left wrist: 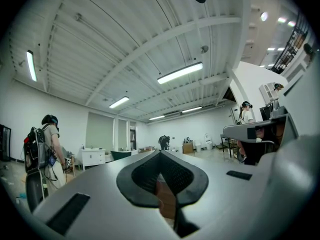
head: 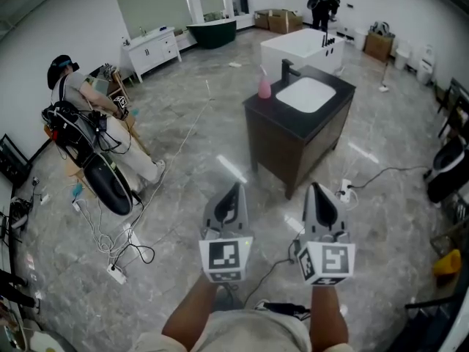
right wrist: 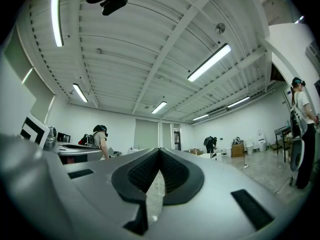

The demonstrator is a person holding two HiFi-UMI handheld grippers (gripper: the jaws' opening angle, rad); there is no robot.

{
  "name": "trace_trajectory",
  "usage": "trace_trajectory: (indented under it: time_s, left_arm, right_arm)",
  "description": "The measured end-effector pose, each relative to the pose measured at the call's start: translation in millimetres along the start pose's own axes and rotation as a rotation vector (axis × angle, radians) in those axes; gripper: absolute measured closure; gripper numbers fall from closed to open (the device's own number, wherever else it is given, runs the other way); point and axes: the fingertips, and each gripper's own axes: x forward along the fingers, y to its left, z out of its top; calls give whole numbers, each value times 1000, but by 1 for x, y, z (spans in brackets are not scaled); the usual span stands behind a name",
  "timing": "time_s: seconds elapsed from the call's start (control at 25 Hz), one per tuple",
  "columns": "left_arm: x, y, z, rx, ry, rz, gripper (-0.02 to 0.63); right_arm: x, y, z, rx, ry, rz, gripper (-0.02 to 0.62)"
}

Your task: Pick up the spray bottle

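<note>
The pink plastic spray bottle (head: 264, 86) stands upright on the dark cabinet bench (head: 278, 144), beside its white basin (head: 306, 94) and well ahead. The left claw (head: 233, 188) and right claw (head: 316, 188) are pinched together, empty. One should spread wide before reaching the bottle's body.

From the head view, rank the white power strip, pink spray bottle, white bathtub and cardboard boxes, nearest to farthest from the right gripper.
1. White power strip, on the floor beside the right gripper.
2. Pink spray bottle, on the vanity's left rear corner.
3. White bathtub, behind the vanity.
4. Cardboard boxes, by the far wall.
</note>
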Motion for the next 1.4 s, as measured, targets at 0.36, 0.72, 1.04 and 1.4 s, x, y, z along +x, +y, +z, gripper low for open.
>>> trace_trajectory:
  time_s: [0.36,0.72,1.04,1.4]
  left_arm:
    - [43,12,-18,-3,9,-6,604]
    - [110,62,-25,-28,9,-10,604]
    - [165,116,-33,-68,-2,-33,604]
    - [220,146,-39,-72,-7,-123,604]
  right_arm:
    - [42,-6,-21,-8,18,2,589]
    - [124,8,-28,-40,34,4,589]
    - [197,31,-36,-60,49,-16,589]
    - [257,42,-42,-81,43,-69,589]
